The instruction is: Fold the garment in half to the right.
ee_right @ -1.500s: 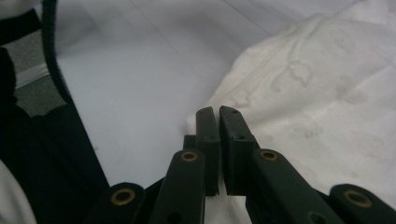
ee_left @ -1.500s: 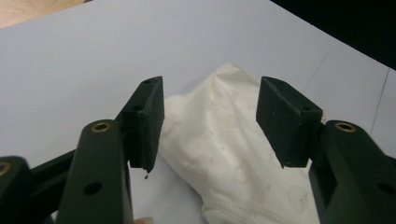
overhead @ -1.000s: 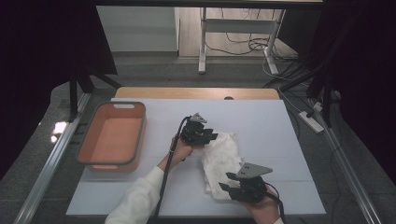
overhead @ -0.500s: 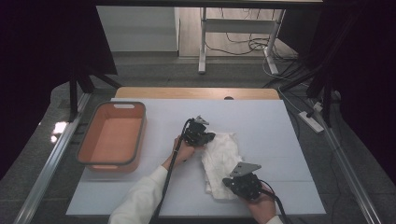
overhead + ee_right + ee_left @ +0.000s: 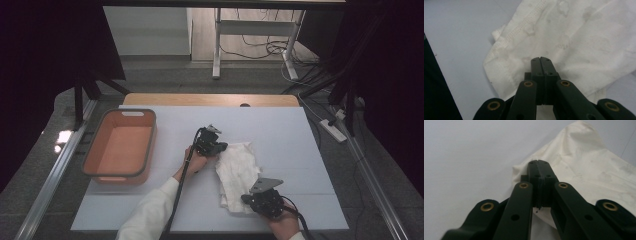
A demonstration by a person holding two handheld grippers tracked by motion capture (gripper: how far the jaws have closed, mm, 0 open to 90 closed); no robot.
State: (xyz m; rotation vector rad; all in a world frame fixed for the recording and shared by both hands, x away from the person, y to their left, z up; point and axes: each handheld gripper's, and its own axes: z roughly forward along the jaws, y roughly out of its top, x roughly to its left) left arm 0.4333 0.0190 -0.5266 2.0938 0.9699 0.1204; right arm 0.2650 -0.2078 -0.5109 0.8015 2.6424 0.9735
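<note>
We judge the white cloth (image 5: 239, 175) light, limp and easily bunched, best pinched at a hemmed edge or corner. Both the left gripper (image 5: 539, 163) and right gripper (image 5: 540, 60) have their jaws pressed together; whether any fabric is caught between them we cannot tell.

An orange tub (image 5: 120, 147) with a grey rim sits at the left of the white table top (image 5: 280, 125), its inside bare. Behind the white sheet a strip of wooden table edge (image 5: 210, 99) shows. Beyond it, on the grey floor, stands a white metal frame (image 5: 250, 37) with black cables (image 5: 272, 49) tangled around its feet — a white power strip (image 5: 332, 129) lies on the floor at the table's right. Metal rails (image 5: 50, 180) run along both sides.
</note>
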